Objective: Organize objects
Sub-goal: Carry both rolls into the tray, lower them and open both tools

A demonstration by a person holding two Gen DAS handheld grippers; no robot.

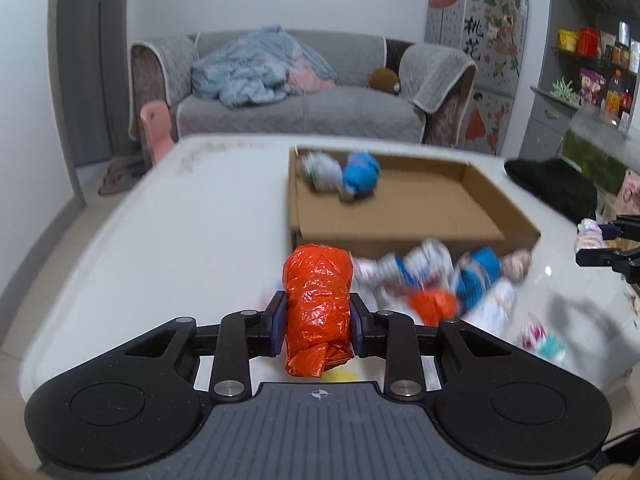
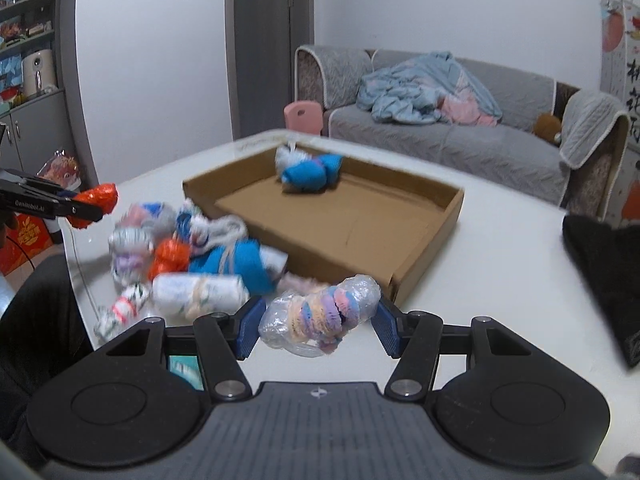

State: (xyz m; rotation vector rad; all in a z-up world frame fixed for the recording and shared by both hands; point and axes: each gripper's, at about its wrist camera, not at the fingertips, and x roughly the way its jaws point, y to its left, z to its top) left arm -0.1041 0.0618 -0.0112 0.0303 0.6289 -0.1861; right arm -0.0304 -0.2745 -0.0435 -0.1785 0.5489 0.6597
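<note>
While both grippers hold wrapped bundles, a cardboard tray (image 2: 424, 236) sits on a white table (image 1: 192, 216).

Seen from its own wrist camera, the left gripper (image 1: 318, 326) has its 2 blue pads pressed against the sides of an orange plastic-wrapped bundle (image 1: 318, 308), lifted above the table just in front of the tray's near left corner. The right gripper (image 2: 318, 326) carries a clear-wrapped bundle with pastel bands (image 2: 320, 316) between its pads, which sit wider apart and touch the bundle's 2 ends, near the tray's open near end. A loose pile of wrapped bundles (image 2: 192, 264) in white, blue and orange lies on the table just beside the tray. Inside the tray, at its far corner, rest a blue bundle (image 2: 308, 174) and a white one touching it. A grey sofa (image 2: 460, 144) stands behind the table.
</note>
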